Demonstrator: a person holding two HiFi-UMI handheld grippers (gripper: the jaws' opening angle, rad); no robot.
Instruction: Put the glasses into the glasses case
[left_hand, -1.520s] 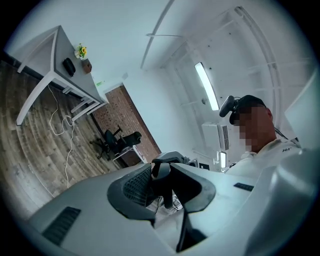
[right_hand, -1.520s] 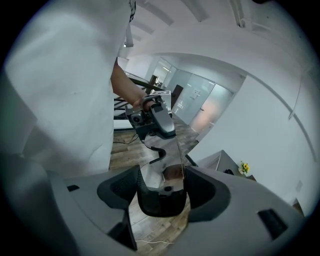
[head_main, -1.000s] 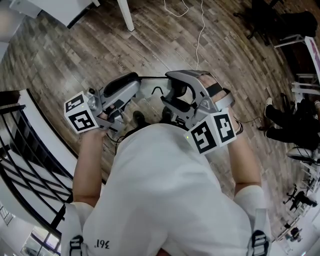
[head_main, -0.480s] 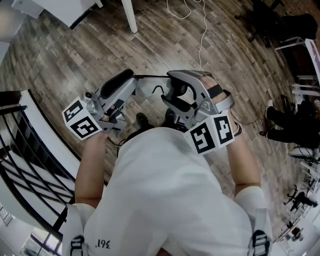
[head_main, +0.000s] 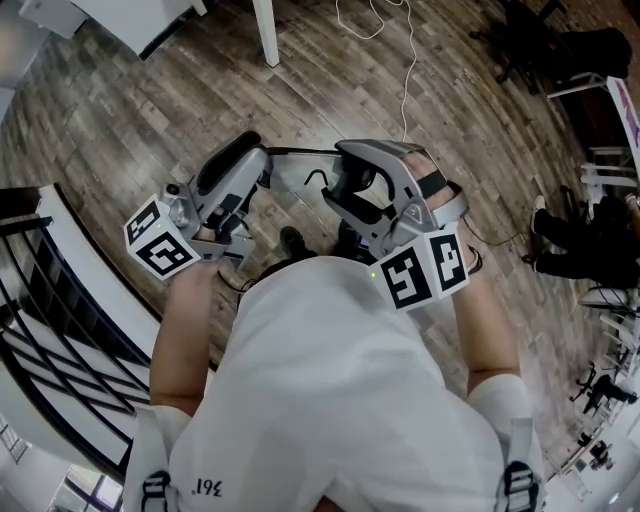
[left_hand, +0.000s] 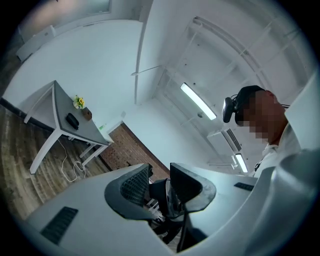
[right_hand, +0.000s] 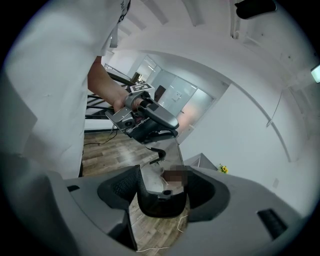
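Observation:
The black-framed glasses (head_main: 352, 188) hang in the air between my two grippers, over a wooden floor. My right gripper (head_main: 345, 185) is shut on the front frame (right_hand: 157, 200), whose clear lens shows between the pads. My left gripper (head_main: 258, 158) is shut on the tip of one thin temple arm (head_main: 300, 153). The other temple's hooked tip (head_main: 315, 180) hangs free. From the right gripper view the left gripper (right_hand: 165, 134) shows up close, with a hand behind it. A dark oblong thing (left_hand: 72, 120), perhaps the case, lies on a far grey table (left_hand: 60, 107).
A small flower pot (left_hand: 79, 102) and a brown box (left_hand: 87, 114) stand on that table. In the head view a white table leg (head_main: 265, 30) and a white cable (head_main: 405, 70) are ahead. A black railing (head_main: 60, 330) runs at left, dark chairs (head_main: 580, 250) at right.
The floor has slid down a little under both grippers, which still hold the glasses. The left gripper has tilted upward and swung slightly left.

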